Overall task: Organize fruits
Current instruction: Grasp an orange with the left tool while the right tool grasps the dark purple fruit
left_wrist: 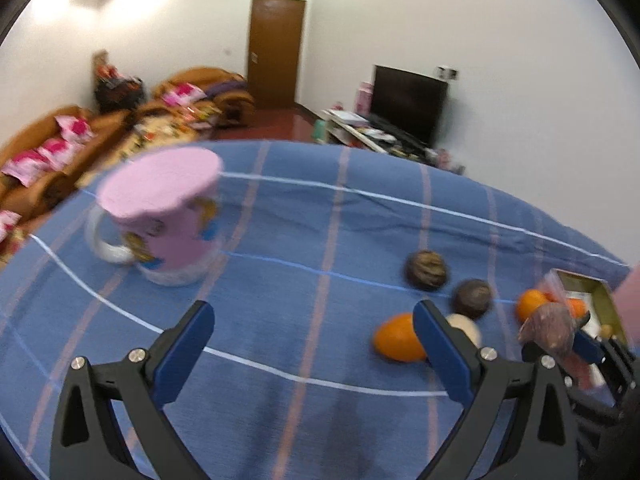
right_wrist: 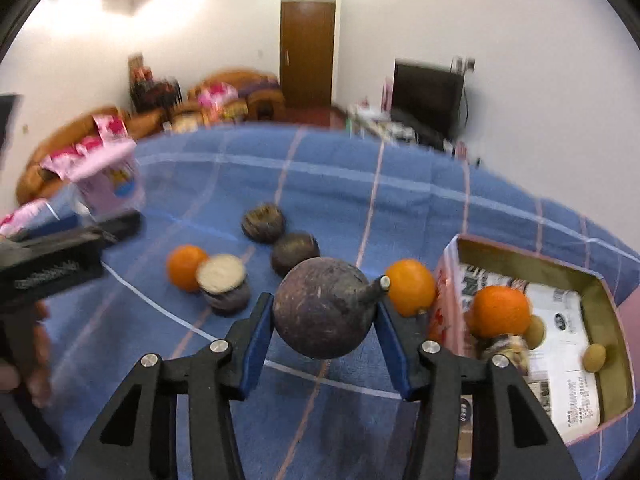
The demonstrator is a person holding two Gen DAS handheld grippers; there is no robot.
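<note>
one dark fruit point(right_wrist: 326, 308) sits pinched between the right gripper point(right_wrist: 324, 320) pads, lifted clear of the cloth point(right_wrist: 320, 184) beside the box point(right_wrist: 608, 320) for dropping in, while the left gripper point(left_wrist: 314, 344) hangs spread, empty.

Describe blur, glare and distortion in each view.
Left wrist view: mug motion-smeared, ceiling lights blown out, table edge bowed by fisheye. Right wrist view: dark fruit in the right gripper fairly sharp, left side streaked.
</note>
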